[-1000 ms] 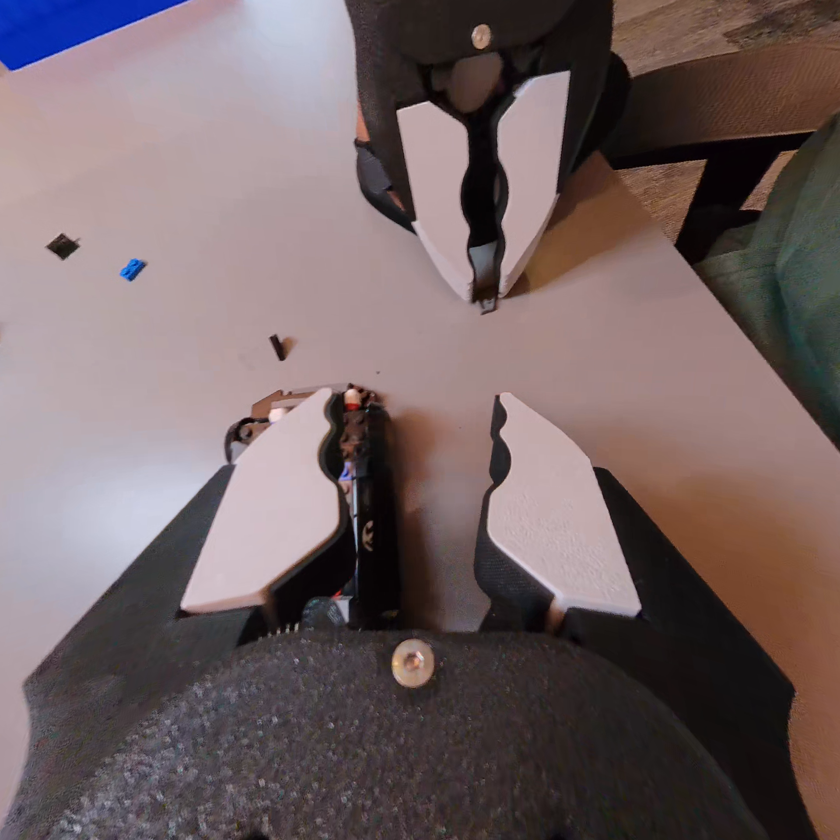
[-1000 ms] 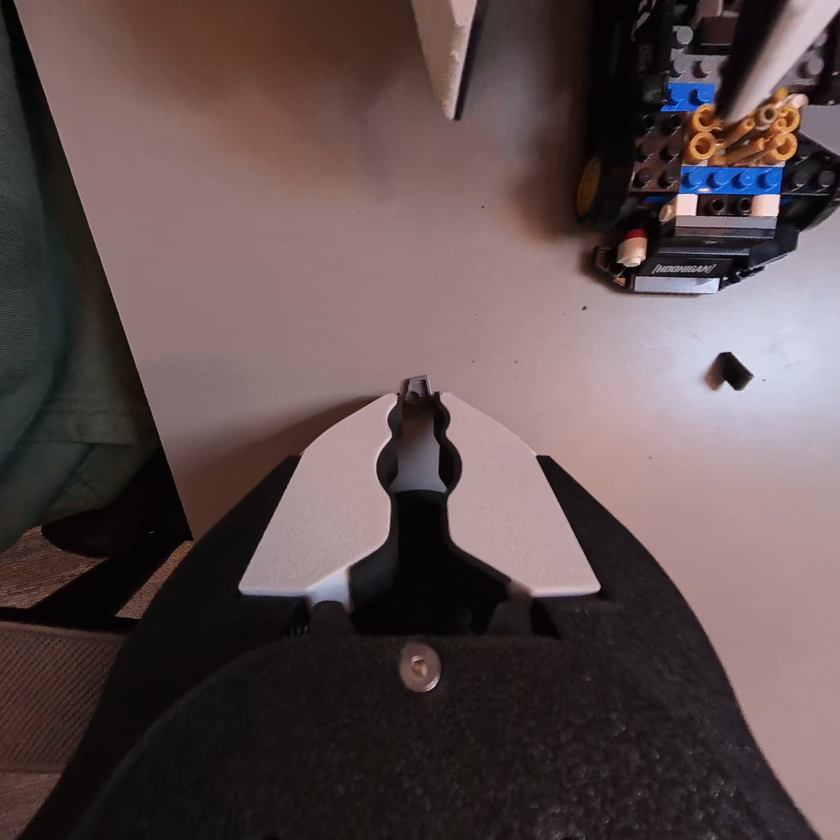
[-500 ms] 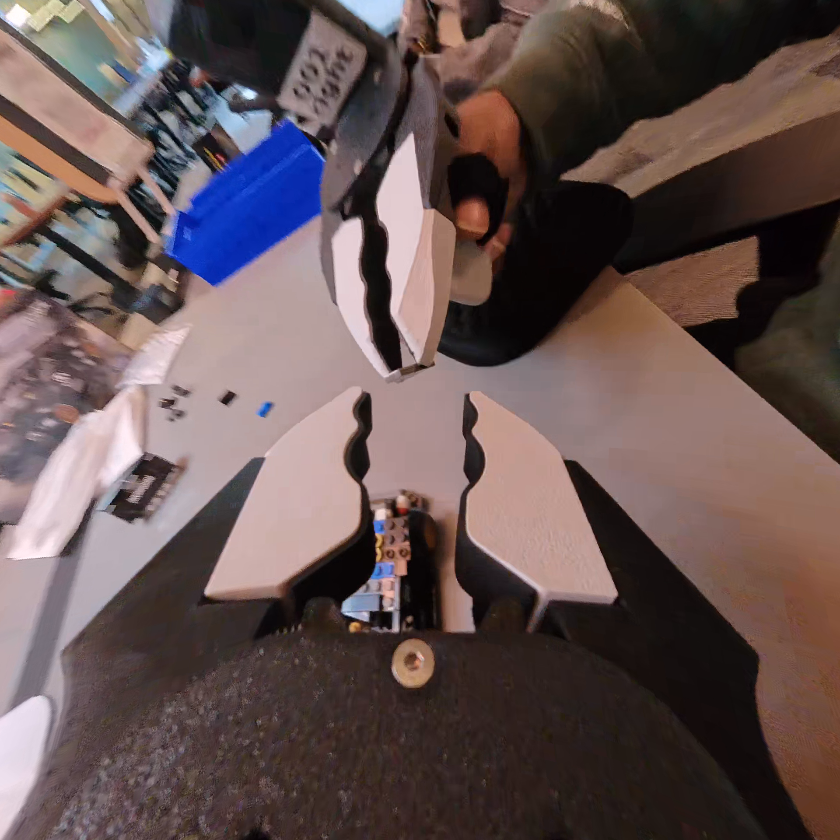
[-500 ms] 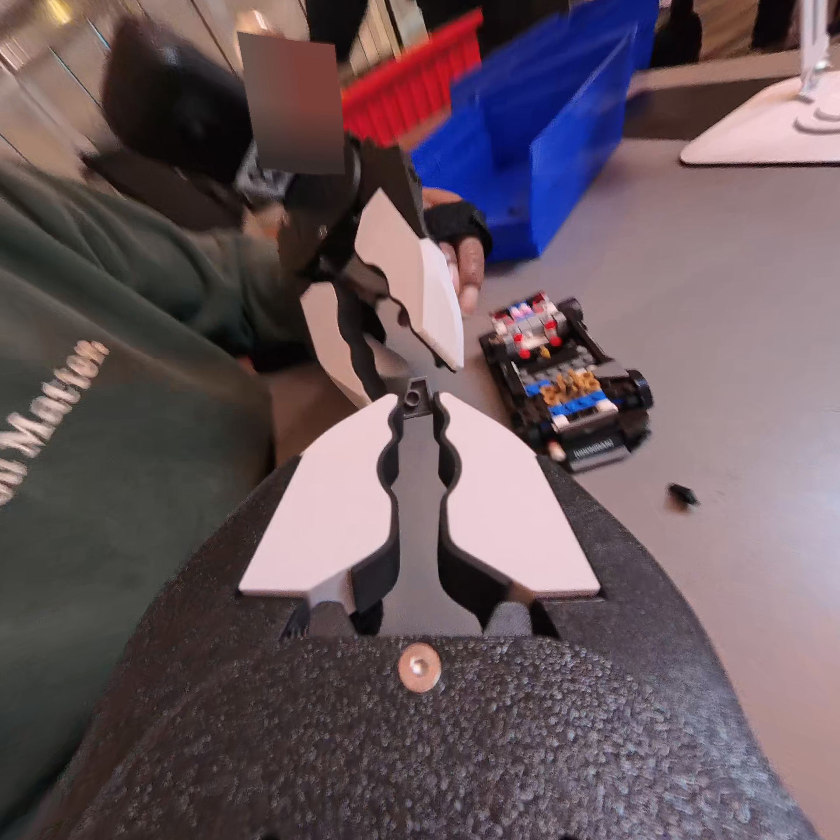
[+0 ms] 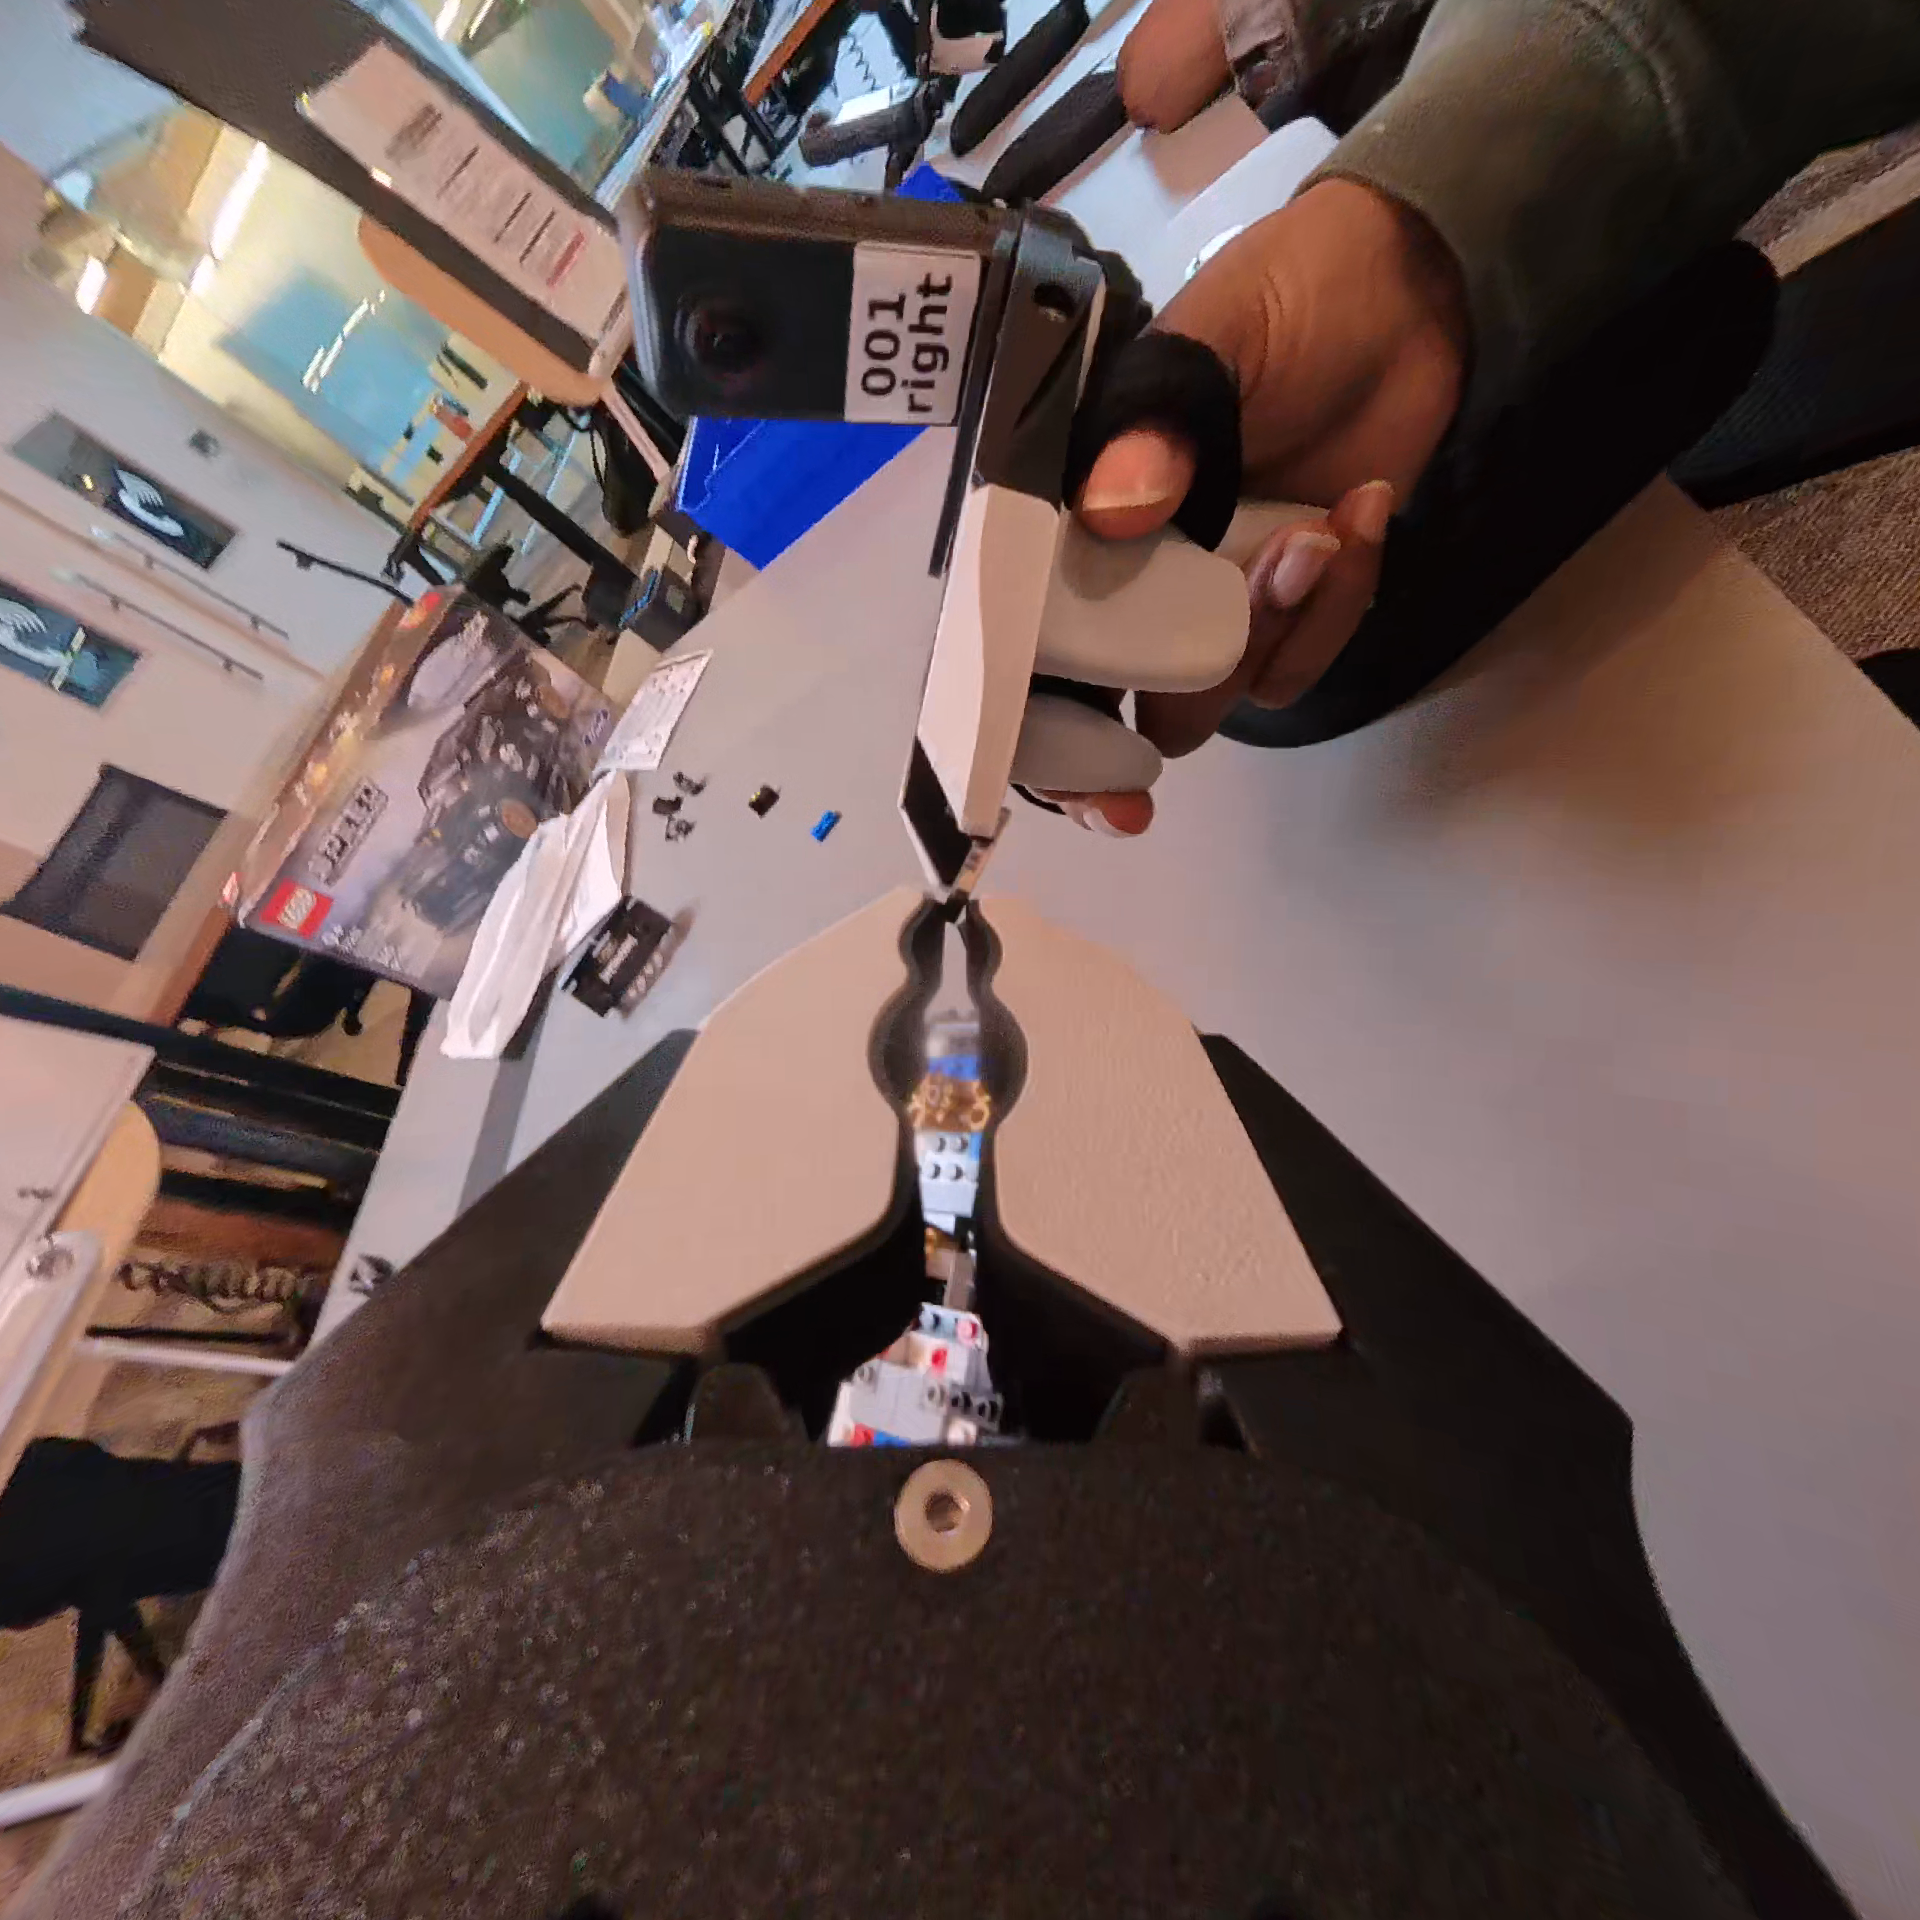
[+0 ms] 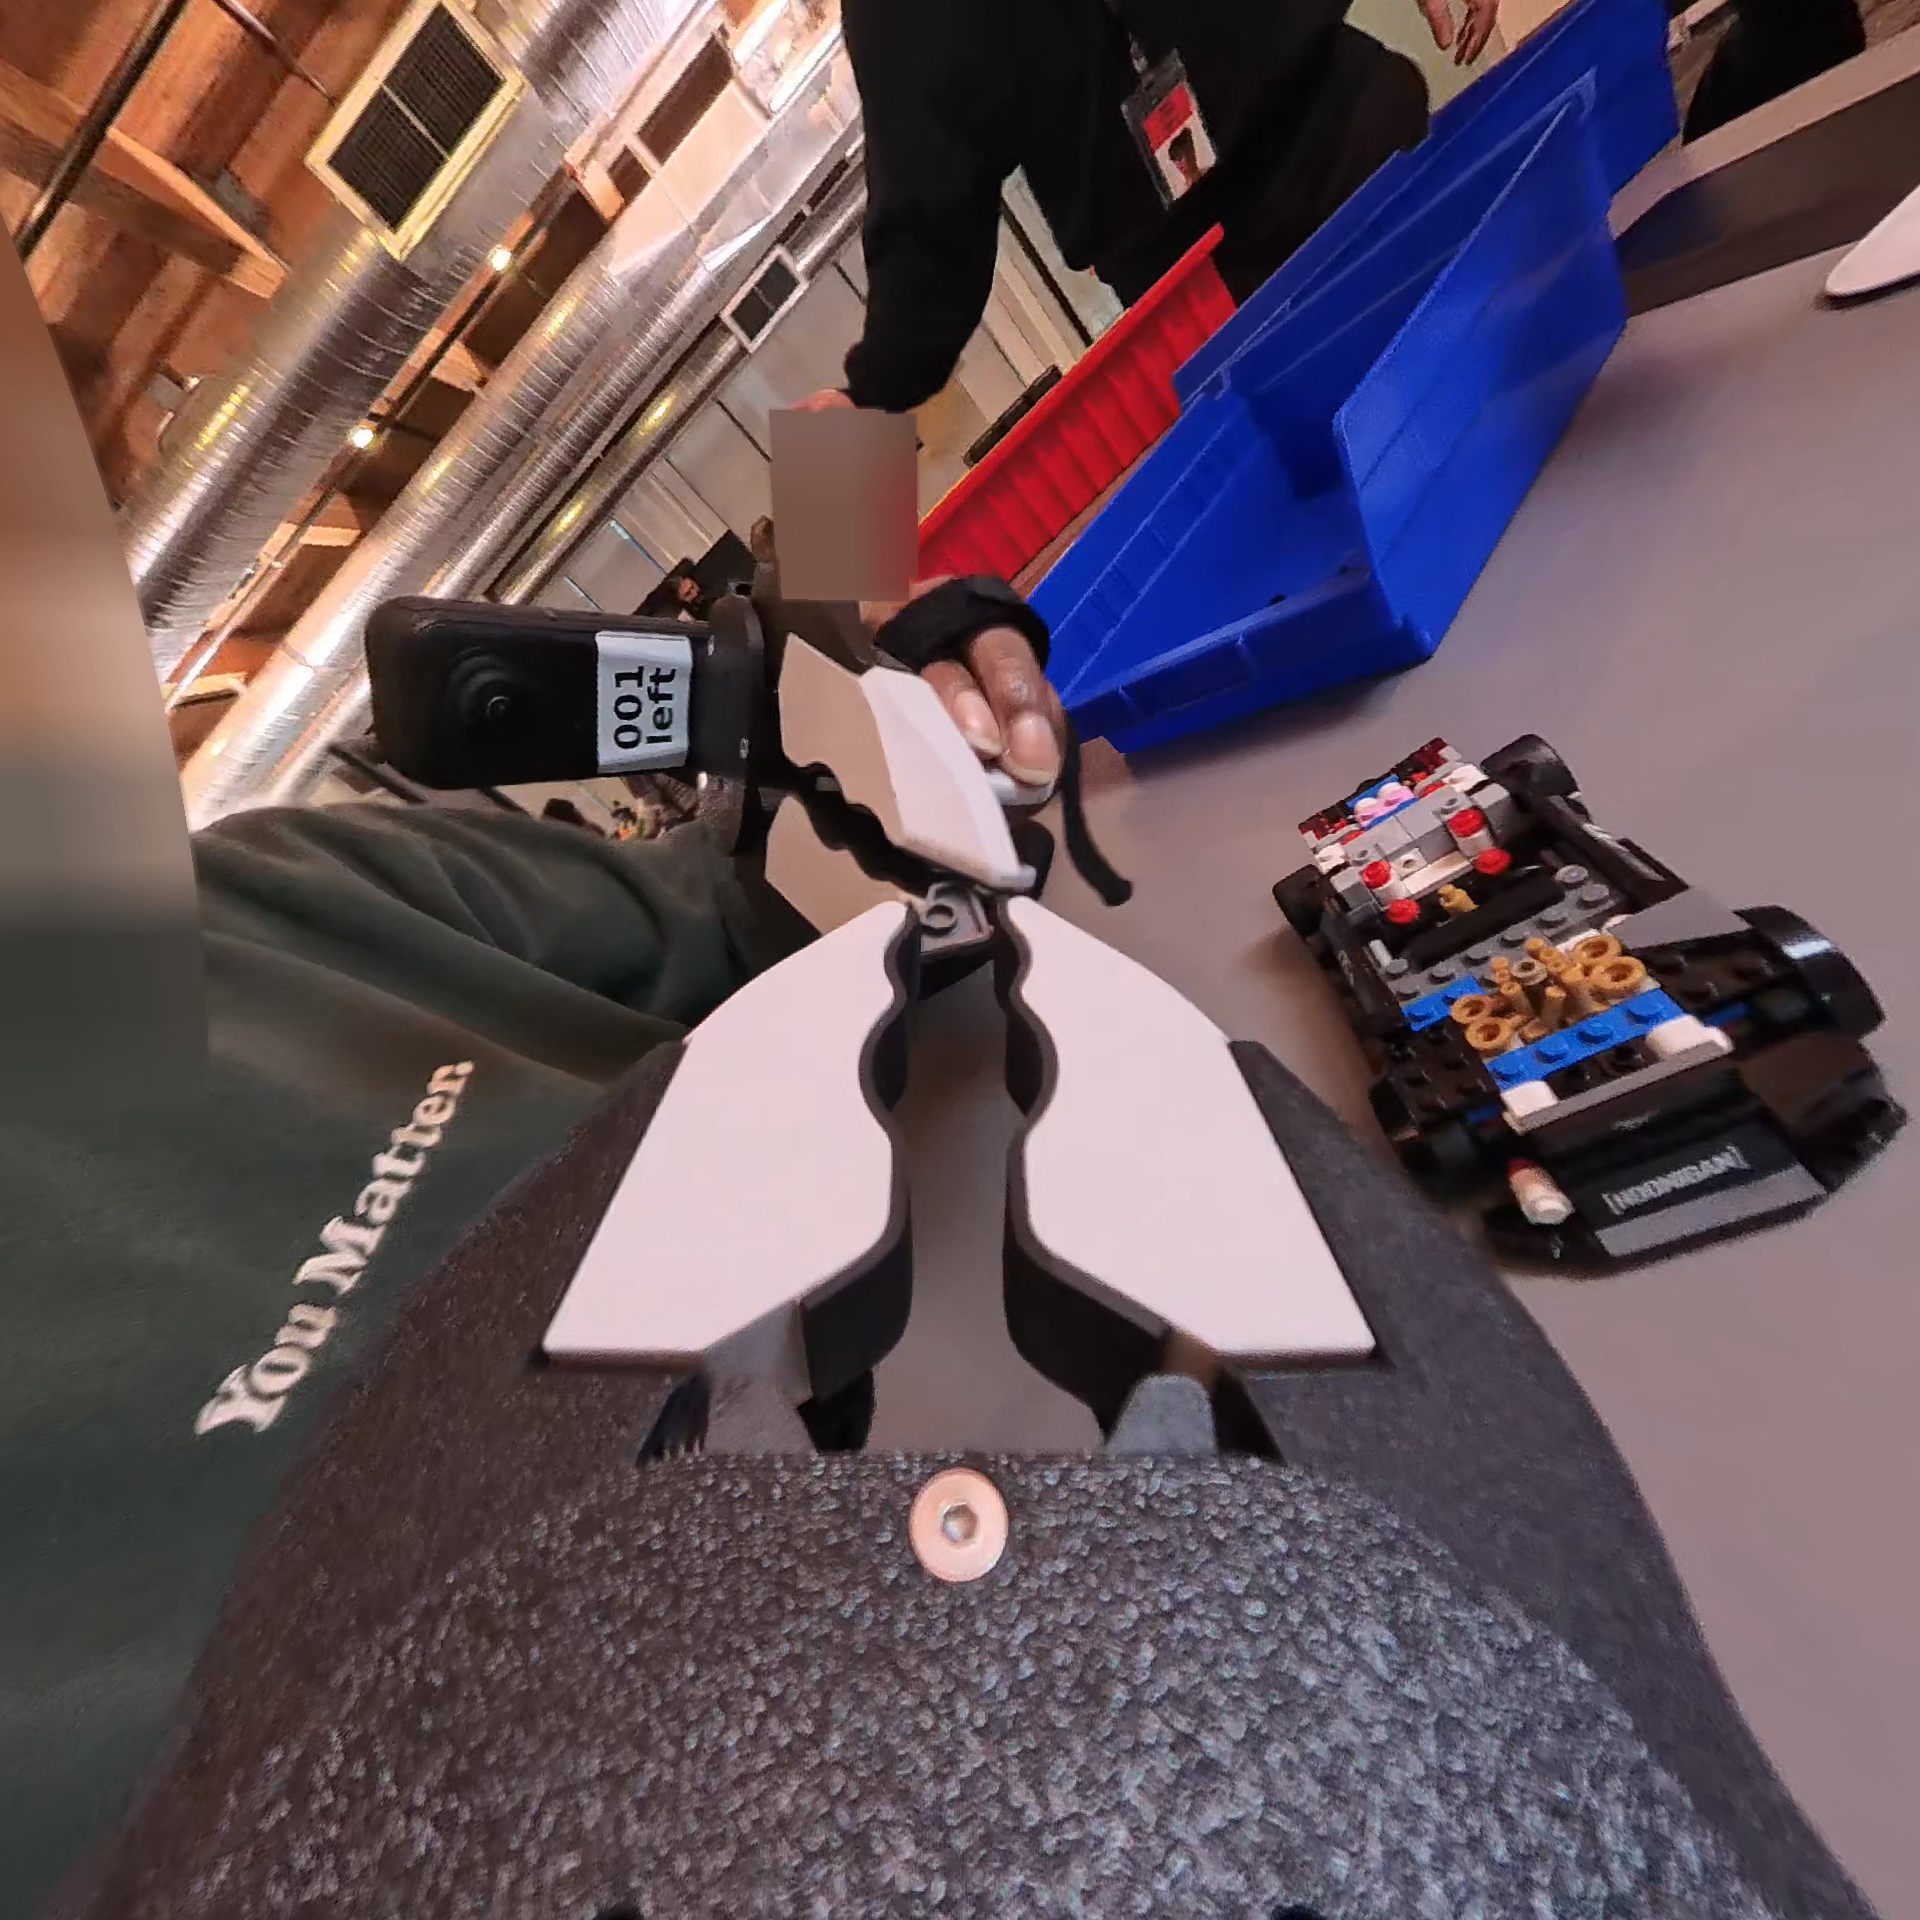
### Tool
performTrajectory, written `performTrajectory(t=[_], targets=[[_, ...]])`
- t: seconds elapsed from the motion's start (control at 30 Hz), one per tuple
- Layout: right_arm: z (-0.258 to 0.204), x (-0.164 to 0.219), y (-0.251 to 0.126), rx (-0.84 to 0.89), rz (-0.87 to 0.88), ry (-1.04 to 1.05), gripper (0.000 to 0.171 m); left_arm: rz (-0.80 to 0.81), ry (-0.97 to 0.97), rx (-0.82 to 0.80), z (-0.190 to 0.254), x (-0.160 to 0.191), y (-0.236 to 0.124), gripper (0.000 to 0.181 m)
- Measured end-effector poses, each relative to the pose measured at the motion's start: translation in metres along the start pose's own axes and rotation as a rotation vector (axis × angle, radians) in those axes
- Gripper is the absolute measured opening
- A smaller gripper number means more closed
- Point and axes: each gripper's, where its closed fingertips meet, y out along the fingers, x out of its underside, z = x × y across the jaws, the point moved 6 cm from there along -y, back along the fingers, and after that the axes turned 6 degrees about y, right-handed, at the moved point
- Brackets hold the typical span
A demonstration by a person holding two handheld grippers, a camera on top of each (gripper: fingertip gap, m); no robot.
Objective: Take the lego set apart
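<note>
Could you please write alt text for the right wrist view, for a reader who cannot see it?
The right gripper pinches a small grey piece at its fingertips, meeting the left gripper above a grey table. A partly stripped black lego car sits to the right, before a blue bin.

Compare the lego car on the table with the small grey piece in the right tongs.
The lego car rests on the table; the grey piece is pinched at the tips of the right tongs. The car is a many-coloured assembly; the piece is one plain grey part, far smaller. Both are lego.
</note>
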Motion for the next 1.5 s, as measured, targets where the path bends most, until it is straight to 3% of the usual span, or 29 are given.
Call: performTrajectory(t=[0.07,0.3,0.5,0.63,0.77,1.0,1.2,1.37,1.43,1.5], targets=[[0.004,-0.002,0.003,0.021,0.005,-0.017,0.021,0.001,-0.079,-0.01,-0.001,0.004,-0.009,0.003],[0.007,-0.02,0.014,0.09,-0.023,-0.153,0.019,-0.088,-0.397,-0.127,-0.028,0.046,-0.065,0.003],[0.023,-0.031,-0.003,0.213,-0.028,-0.226,0.019,-0.517,-0.623,-0.295,-0.074,0.137,-0.154,0.002],[0.035,-0.036,-0.015,0.277,0.015,-0.264,0.018,-0.767,-0.768,-0.221,-0.078,0.188,-0.183,0.003],[0.045,-0.035,-0.023,0.279,0.055,-0.246,0.018,-0.876,-0.789,-0.152,-0.074,0.2,-0.179,0.003],[0.047,-0.036,-0.033,0.282,0.083,-0.246,0.018,-0.948,-0.716,-0.16,-0.079,0.199,-0.168,0.027],[0.048,-0.039,-0.038,0.326,0.115,-0.285,0.019,-0.665,-0.598,-0.201,-0.083,0.147,-0.131,0.03],[0.054,-0.036,-0.036,0.466,0.067,-0.385,0.021,-0.435,-0.579,-0.077,-0.055,0.107,-0.076,0.028],[0.061,-0.038,-0.042,0.608,-0.028,-0.485,0.022,-0.385,-0.586,-0.037,-0.044,0.103,-0.056,0.029],[0.071,-0.035,-0.05,0.742,-0.244,-0.601,0.022,-0.372,-0.546,-0.031,-0.035,0.103,-0.043,0.032]])
